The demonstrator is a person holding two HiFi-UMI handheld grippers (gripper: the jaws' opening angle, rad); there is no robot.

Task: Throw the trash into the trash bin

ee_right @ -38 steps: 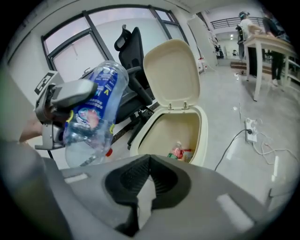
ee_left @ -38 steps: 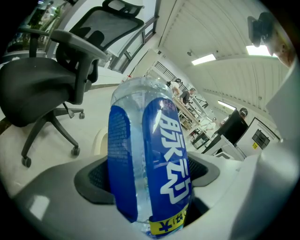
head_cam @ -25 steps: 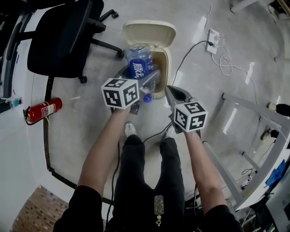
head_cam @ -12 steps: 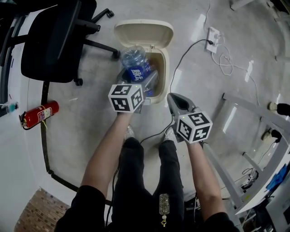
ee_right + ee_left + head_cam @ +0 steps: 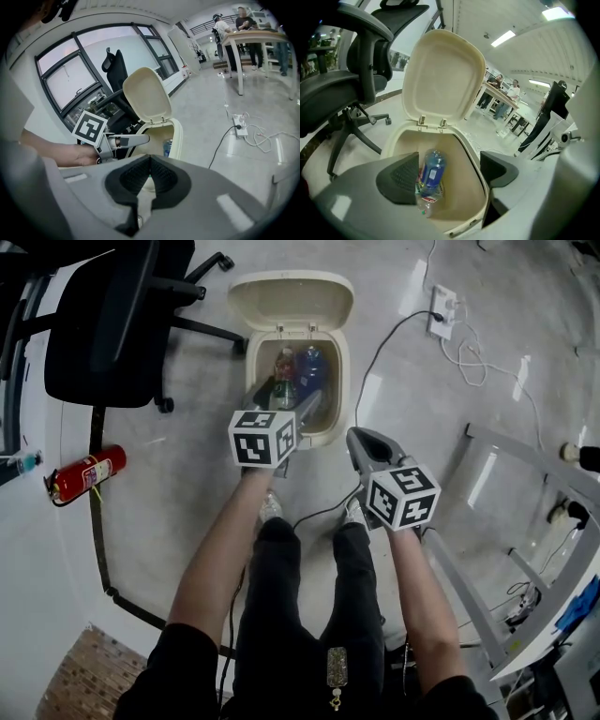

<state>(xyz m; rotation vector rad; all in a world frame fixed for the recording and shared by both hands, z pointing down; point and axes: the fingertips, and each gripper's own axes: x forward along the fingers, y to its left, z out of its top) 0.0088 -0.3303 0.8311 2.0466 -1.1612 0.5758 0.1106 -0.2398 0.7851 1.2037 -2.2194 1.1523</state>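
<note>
Left gripper view looks straight down into the bin point(image 5: 345, 381), whose lid point(image 5: 292, 298) stands tipped back on its hinges. One blue-labelled bottle point(image 5: 432, 171) lies inside, against the wall on my left. Its long axis runs from the hinge side down toward me, slanting into the bin; I cannot tell which end carries the cap. Under its lower end lies a second, clear bottle point(image 5: 424, 200) with a red and green label, so I count two bottles in one bin.

My left gripper point(image 5: 283, 401) hangs over the near edge of the bin, tilted downward. Its jaws stand wide apart and are closing. Neither pad touches anything, and the bottle seen through the gap lies well below, down in the bin.

My right gripper point(image 5: 149, 161) is beside the bin, on its right in the head view, also tilted down. Its two pads are pressed together with nothing between them.

On the floor there is one black chair point(image 5: 103, 324) left of the bin, one red extinguisher point(image 5: 86, 472) further left, and one power strip point(image 5: 439, 320) to the right.
</note>
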